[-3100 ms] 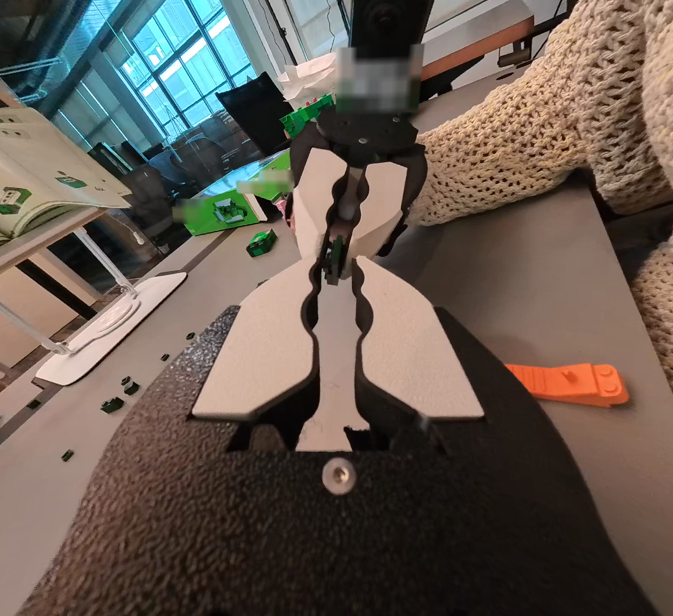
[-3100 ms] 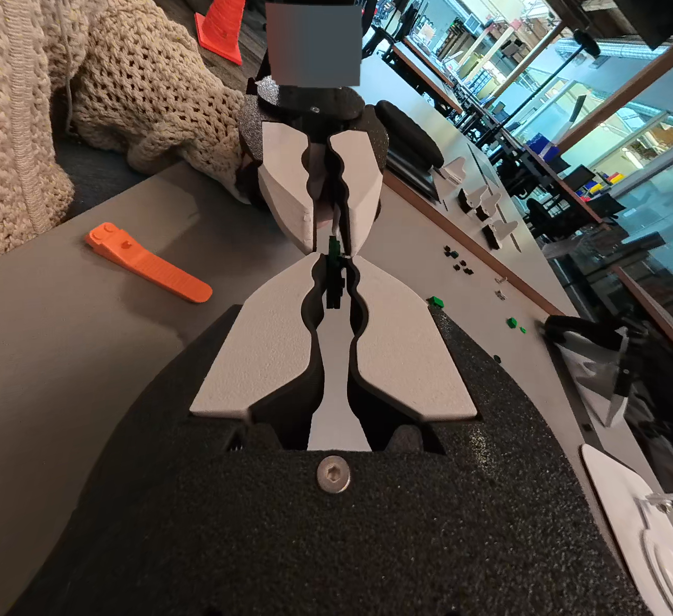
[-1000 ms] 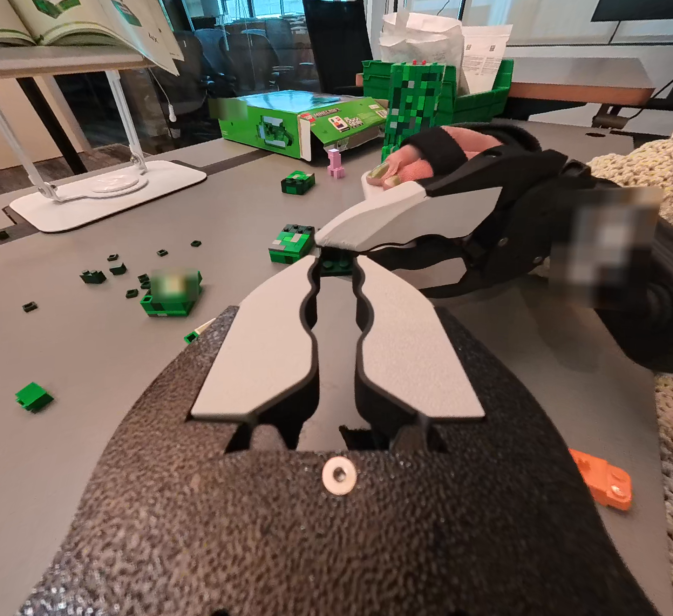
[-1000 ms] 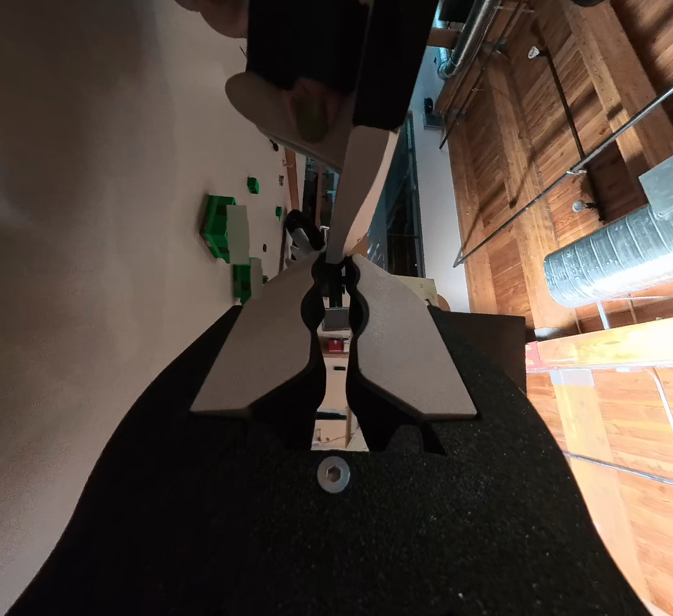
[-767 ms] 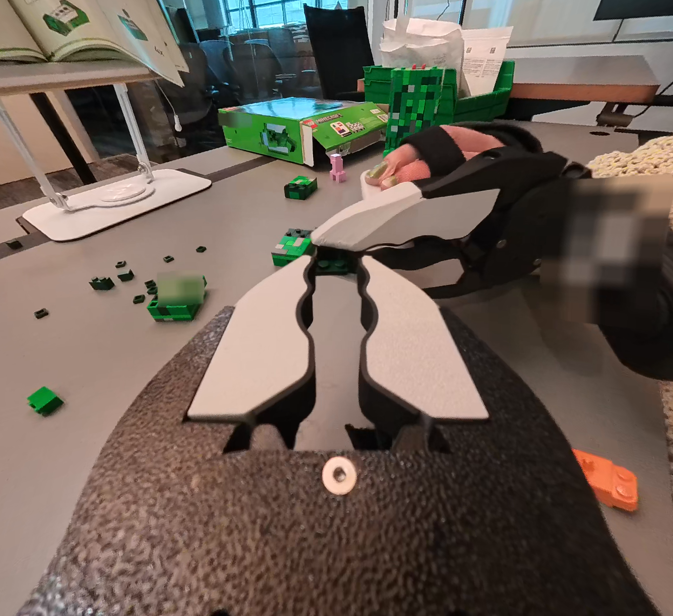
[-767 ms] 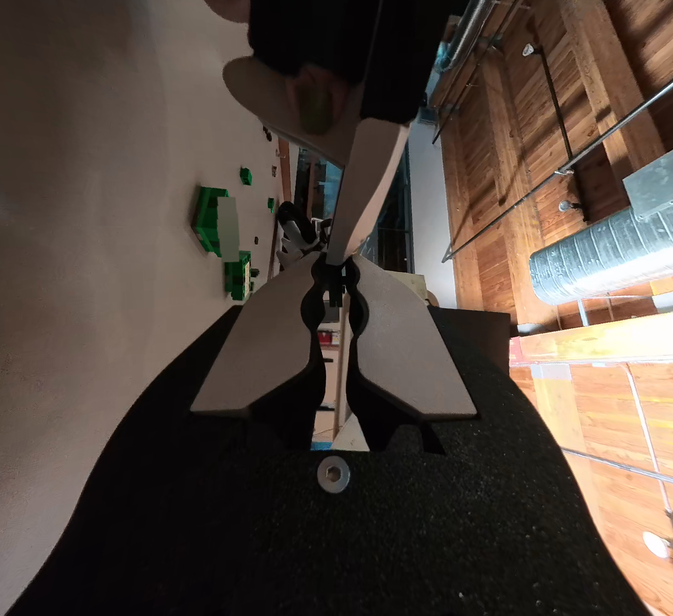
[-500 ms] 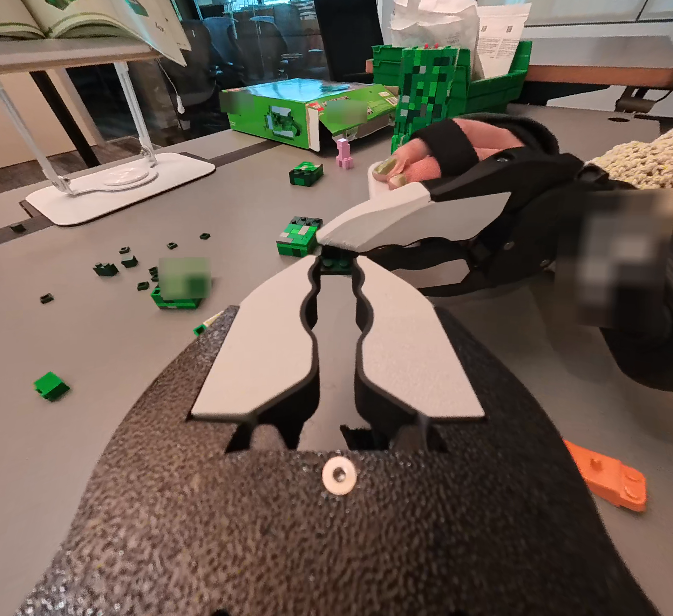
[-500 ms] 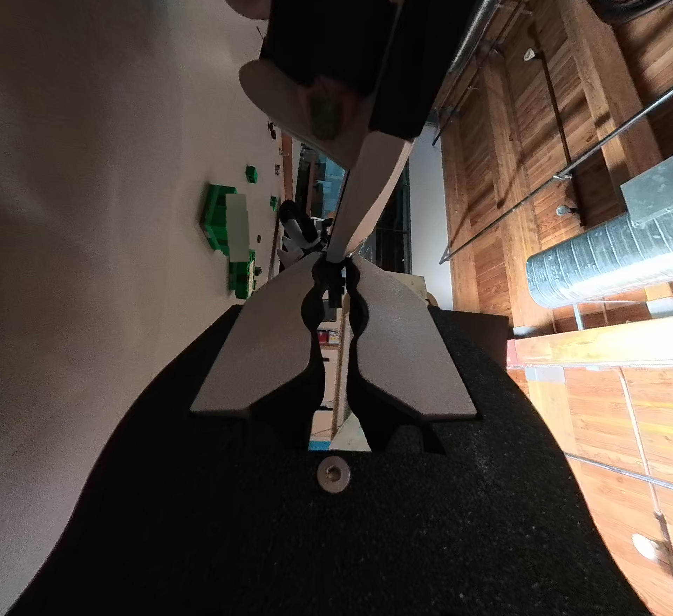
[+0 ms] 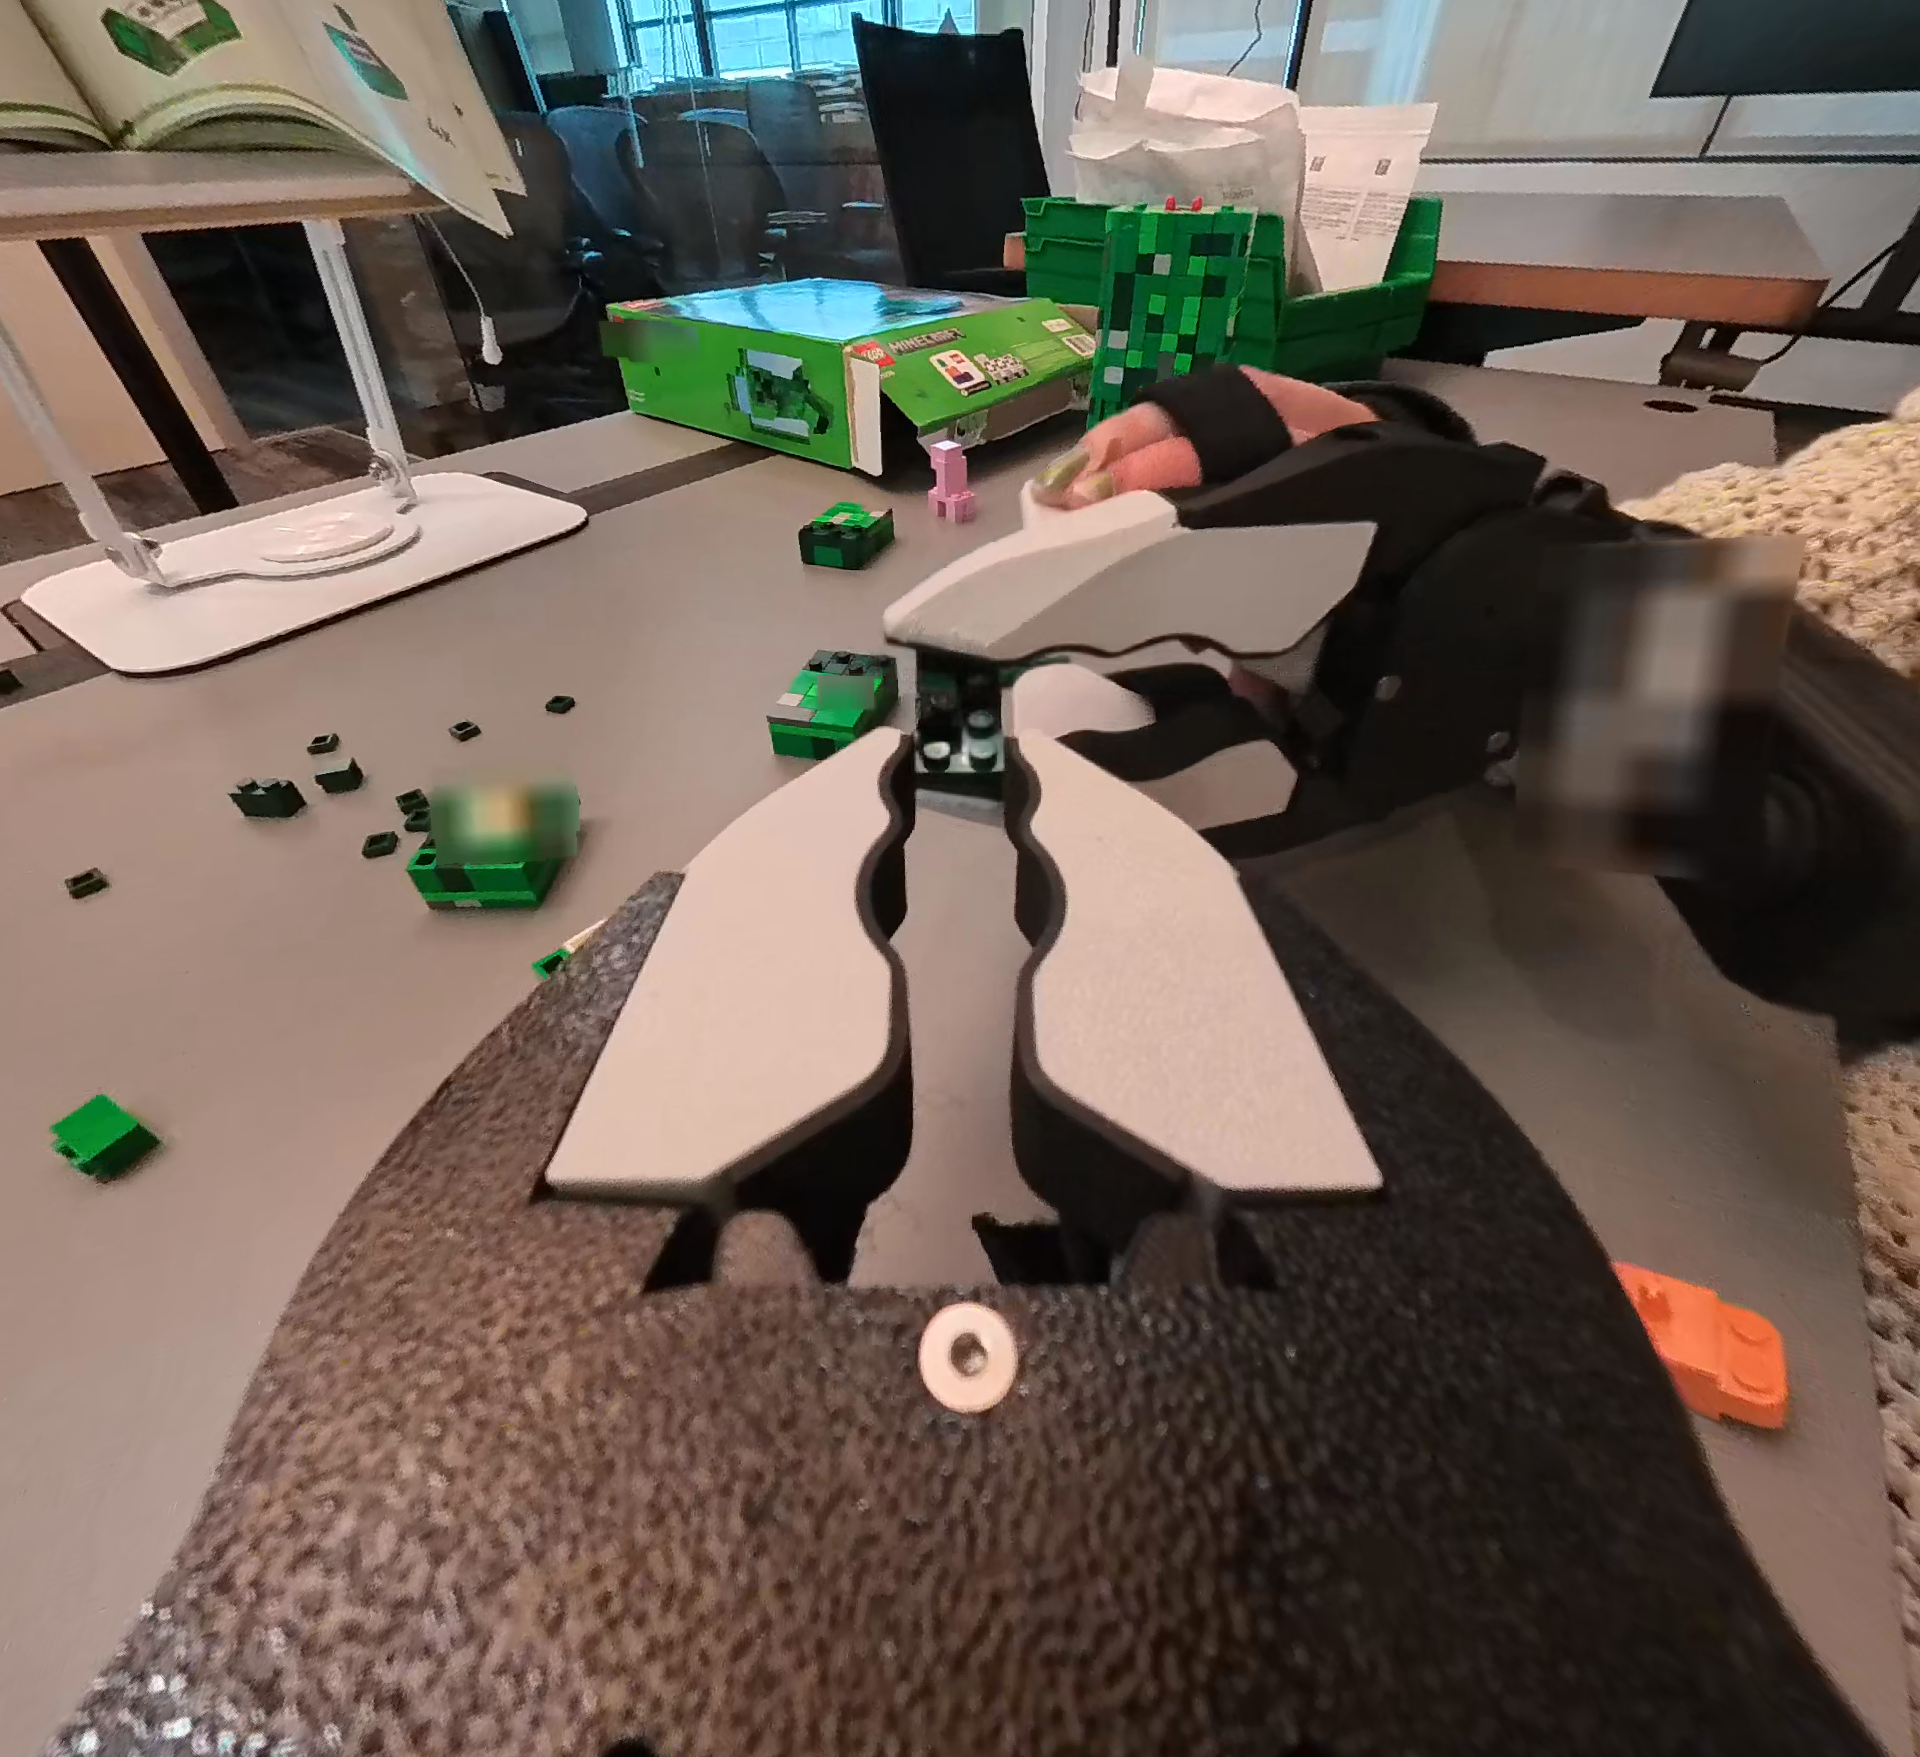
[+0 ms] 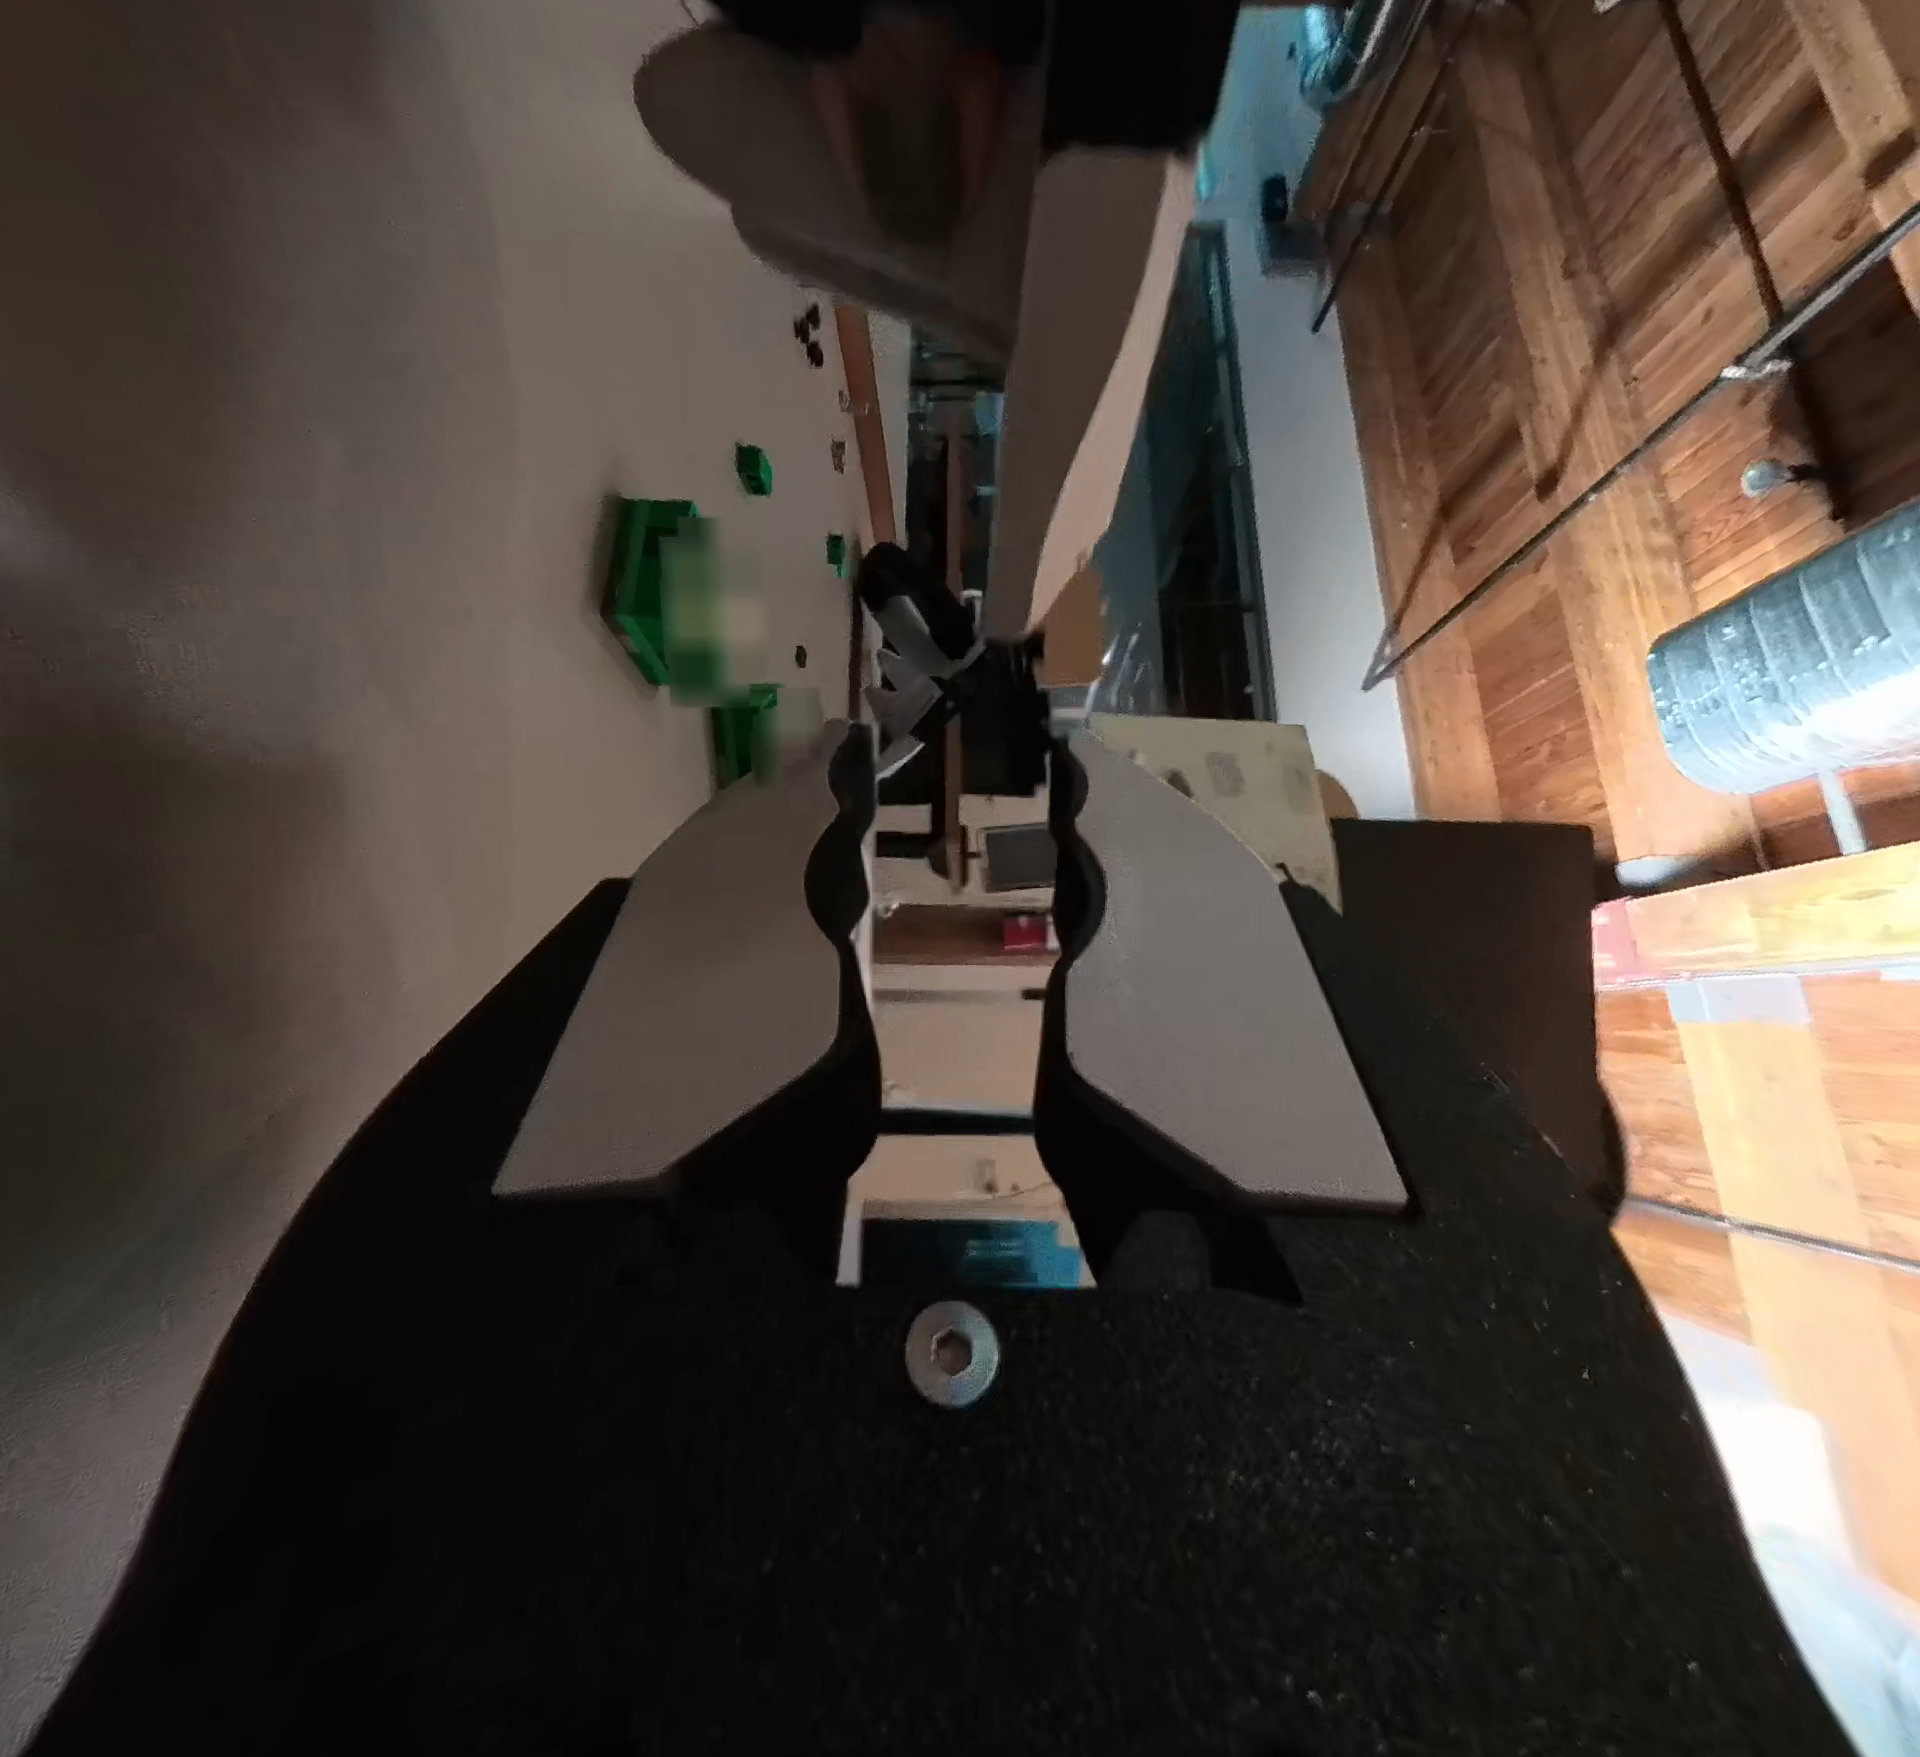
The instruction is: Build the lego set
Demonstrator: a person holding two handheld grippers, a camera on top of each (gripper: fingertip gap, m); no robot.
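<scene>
small dark green lego piece, studs on top, pinched between left gripper fingers above counter. right gripper fingers spread, upper one over piece, lower one below. green set box behind bears printed logo and pictures. loose green bricks left.

The left wrist view sits low over the grey table, level, facing 12 o'clock toward the windows. The right wrist view is rolled sideways, table at 9 o'clock, ceiling at 3 o'clock. Both share, close up, the dark brick assembly between the fingertips.
</scene>
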